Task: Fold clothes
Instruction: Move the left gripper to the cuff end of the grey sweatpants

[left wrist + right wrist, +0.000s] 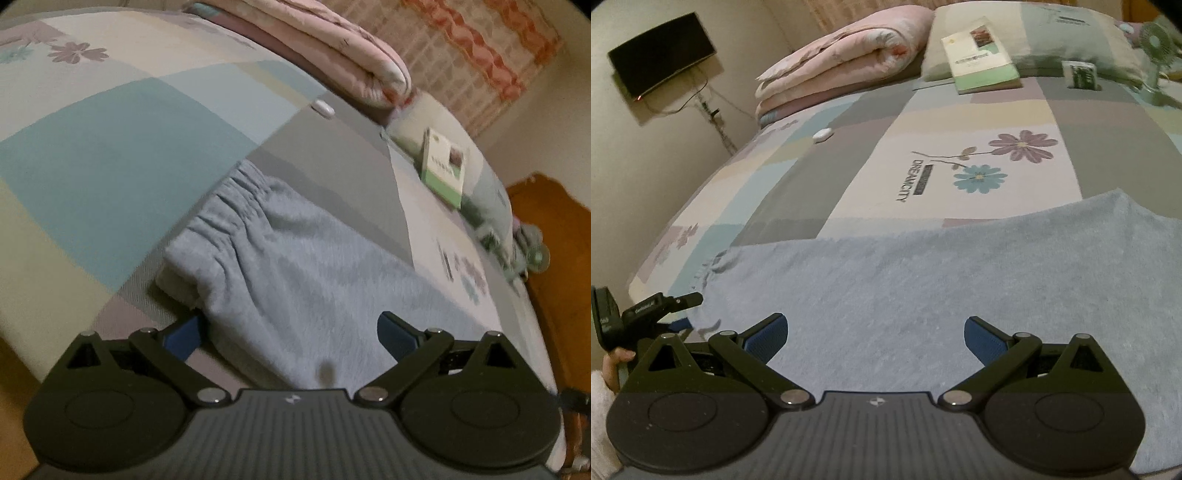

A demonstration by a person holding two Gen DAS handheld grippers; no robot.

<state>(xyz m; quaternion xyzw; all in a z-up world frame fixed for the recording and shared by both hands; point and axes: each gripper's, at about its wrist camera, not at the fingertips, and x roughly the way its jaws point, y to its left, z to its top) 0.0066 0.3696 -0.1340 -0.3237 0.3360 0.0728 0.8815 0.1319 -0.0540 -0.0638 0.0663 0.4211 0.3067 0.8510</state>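
Light blue fleece trousers (295, 280) lie flat on the patchwork bed sheet (103, 155), with the gathered elastic waistband (236, 192) at the far end in the left wrist view. My left gripper (290, 332) is open just above the near edge of the trousers; its left pad sits beside the cloth's corner. In the right wrist view the same blue cloth (923, 280) spreads wide across the bed (849, 147). My right gripper (875, 334) hovers open over it, holding nothing. The left gripper (646, 310) shows at the left edge there, held by a hand.
A folded pink quilt (842, 62), a pillow (1071, 40) with a green-and-white book (982, 55) on it, a small box (1080, 75) and a small fan (1156, 40) lie at the head of the bed. A small white object (822, 134) rests on the sheet. A dark screen (661, 51) hangs on the wall.
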